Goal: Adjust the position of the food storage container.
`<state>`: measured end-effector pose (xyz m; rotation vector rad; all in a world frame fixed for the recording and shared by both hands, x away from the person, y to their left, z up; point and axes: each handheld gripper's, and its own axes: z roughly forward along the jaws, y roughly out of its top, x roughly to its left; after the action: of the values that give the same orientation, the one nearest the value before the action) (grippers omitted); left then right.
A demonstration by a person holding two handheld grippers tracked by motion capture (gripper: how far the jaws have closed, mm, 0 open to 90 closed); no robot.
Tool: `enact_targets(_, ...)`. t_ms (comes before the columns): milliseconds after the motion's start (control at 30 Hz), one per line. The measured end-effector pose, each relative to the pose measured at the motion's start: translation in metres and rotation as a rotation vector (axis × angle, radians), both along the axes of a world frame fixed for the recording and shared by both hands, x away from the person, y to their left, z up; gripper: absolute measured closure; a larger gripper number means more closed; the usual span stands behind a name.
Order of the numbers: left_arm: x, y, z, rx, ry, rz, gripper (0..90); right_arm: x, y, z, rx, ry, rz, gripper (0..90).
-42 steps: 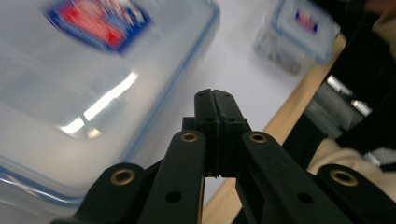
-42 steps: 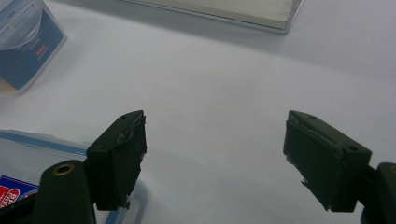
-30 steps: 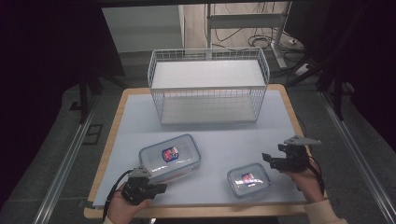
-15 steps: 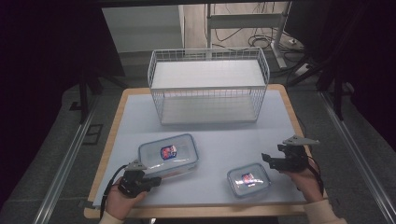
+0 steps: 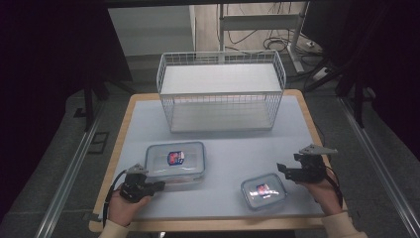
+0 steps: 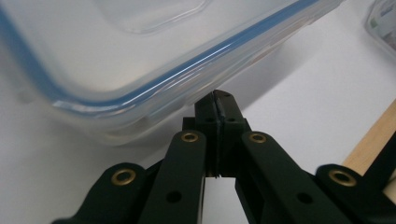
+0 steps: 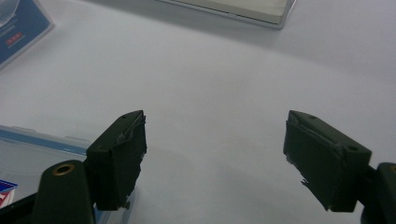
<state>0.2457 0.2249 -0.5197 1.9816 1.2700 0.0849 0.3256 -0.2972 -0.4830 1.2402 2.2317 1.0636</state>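
Observation:
A large clear container (image 5: 174, 159) with a blue-sealed lid and a red-and-blue label lies at the near left of the white table (image 5: 233, 139). My left gripper (image 5: 159, 185) is shut and empty. Its closed tips (image 6: 217, 100) sit right at the lower edge of the large container (image 6: 140, 60), by its near left corner. A smaller container of the same kind (image 5: 263, 191) lies at the near right. My right gripper (image 5: 281, 168) stands open just right of it, pointing left. Bare table shows between its fingers (image 7: 215, 154), and the small lid (image 7: 28, 149) is at lower left.
A white wire basket (image 5: 221, 91) stands across the back of the table, and its base edge (image 7: 233, 9) shows far ahead in the right gripper view. The table's wooden rim (image 6: 373, 135) runs close to my left hand.
My left gripper has shifted a little to the left and away from me, closing in on the large container's near corner. The right gripper and both containers have stayed put.

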Motion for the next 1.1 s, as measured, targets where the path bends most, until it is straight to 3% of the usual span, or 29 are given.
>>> enact_targets(167,-0.011,0.018,0.002,-0.013,0.004,0.028,89.9,-0.001,-0.001,0.001,0.002,-0.001,-0.004,21.3)
enact_targets(200,-0.014,0.032,0.002,-0.021,0.006,0.068,89.8,-0.001,-0.001,0.001,0.002,-0.002,-0.005,21.3)
enact_targets(233,-0.014,0.032,0.002,-0.021,0.006,0.068,89.8,-0.001,-0.001,0.001,0.002,-0.002,-0.005,21.3)
enact_targets(333,-0.011,0.052,0.001,-0.05,0.002,0.142,89.8,-0.001,-0.002,0.001,0.002,-0.003,-0.006,21.3)
enact_targets(400,-0.001,0.059,0.0,-0.044,-0.003,0.174,89.9,0.0,-0.001,0.001,0.0,-0.002,-0.005,21.3)
enact_targets(533,0.011,0.056,-0.001,-0.059,0.004,0.174,89.8,0.0,0.0,0.0,0.0,0.0,-0.006,21.3)
enact_targets(600,0.017,0.05,-0.002,-0.032,0.012,0.167,89.7,0.0,0.001,0.0,-0.003,-0.001,-0.003,21.3)
enact_targets(700,0.019,0.05,-0.003,-0.029,0.019,0.167,89.8,0.0,0.001,0.0,-0.001,-0.001,-0.005,21.3)
enact_targets(967,0.029,0.058,-0.003,-0.048,0.03,0.16,89.8,0.0,-0.001,0.001,0.0,-0.002,-0.009,21.3)
enact_targets(1100,0.028,0.071,-0.002,-0.055,0.022,0.191,89.8,-0.001,-0.002,0.001,0.001,-0.002,-0.016,21.3)
